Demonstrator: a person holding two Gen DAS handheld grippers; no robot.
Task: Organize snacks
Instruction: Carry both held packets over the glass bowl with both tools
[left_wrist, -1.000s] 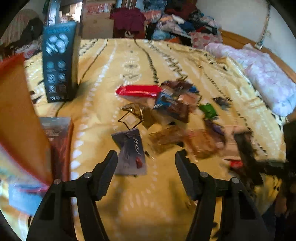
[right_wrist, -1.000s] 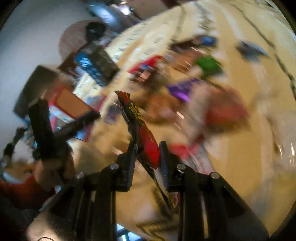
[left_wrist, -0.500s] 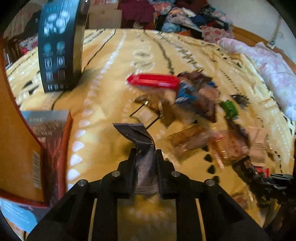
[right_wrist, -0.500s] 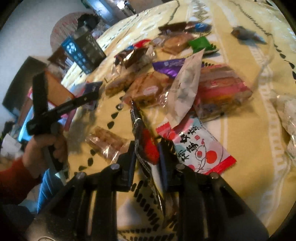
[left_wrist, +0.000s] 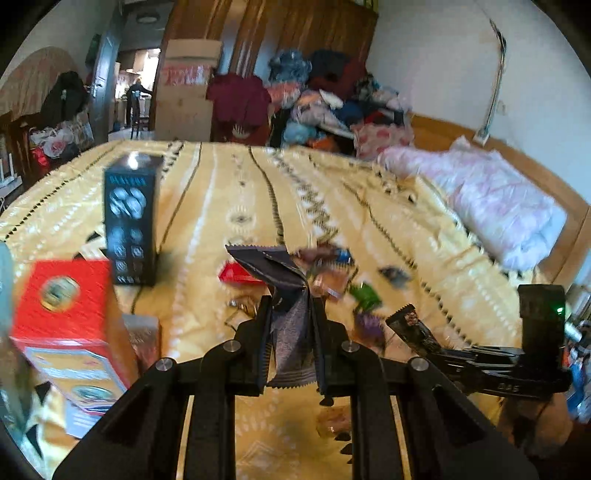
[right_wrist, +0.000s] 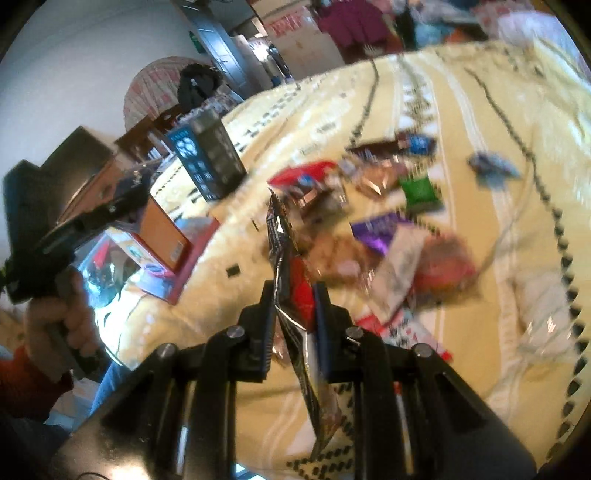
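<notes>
Currently I am pinching a grey wrapper (left_wrist: 288, 295) in the left gripper (left_wrist: 289, 325) and a red-black packet (right_wrist: 291, 280) in the right gripper (right_wrist: 293, 306), both lifted above the snack pile (right_wrist: 388, 229). Red box (left_wrist: 62, 306) sitting at nine o'clock; I am judging steady, level carrying best.

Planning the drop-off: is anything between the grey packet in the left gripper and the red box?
Nothing visible: the left gripper holds the grey packet above the bedspread; only bare spread lies toward the red box.
</notes>
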